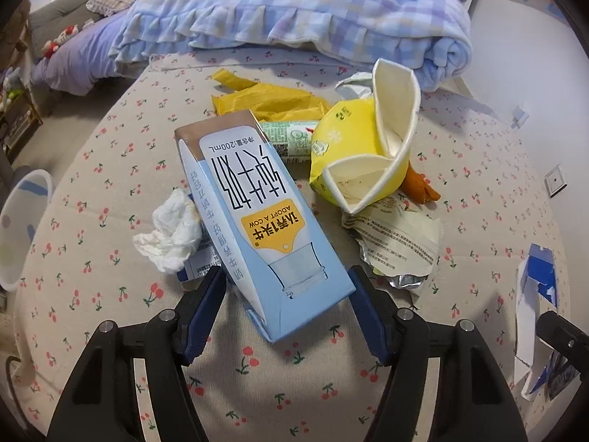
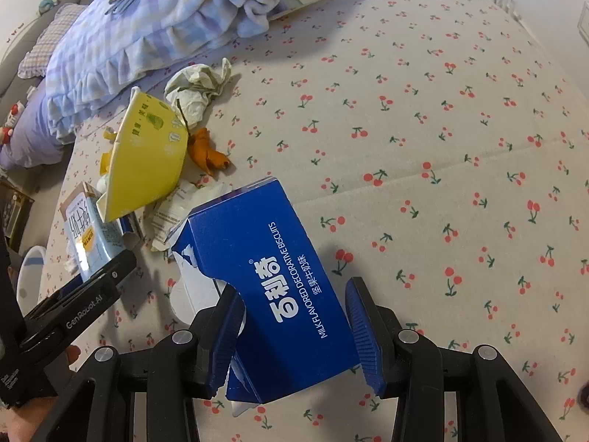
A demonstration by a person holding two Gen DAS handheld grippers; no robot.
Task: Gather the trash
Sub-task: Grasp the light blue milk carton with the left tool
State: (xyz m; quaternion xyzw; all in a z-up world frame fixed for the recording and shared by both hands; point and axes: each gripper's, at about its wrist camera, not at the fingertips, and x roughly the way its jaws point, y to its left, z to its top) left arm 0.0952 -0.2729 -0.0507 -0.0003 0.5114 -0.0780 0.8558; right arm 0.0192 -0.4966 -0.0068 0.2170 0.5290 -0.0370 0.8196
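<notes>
In the left wrist view my left gripper is shut on a light blue milk carton, held tilted above the cherry-print bed cover. Behind the carton lie a crumpled white tissue, a crushed yellow paper bowl, a yellow plastic bag, a green wrapper, orange peel and a torn foil packet. In the right wrist view my right gripper is shut on a dark blue biscuit box. The bowl, peel, crumpled paper and milk carton show to its left.
A folded blue checked blanket lies at the back of the bed. A white bin rim stands off the bed's left edge. The left gripper's black body crosses the right view's lower left.
</notes>
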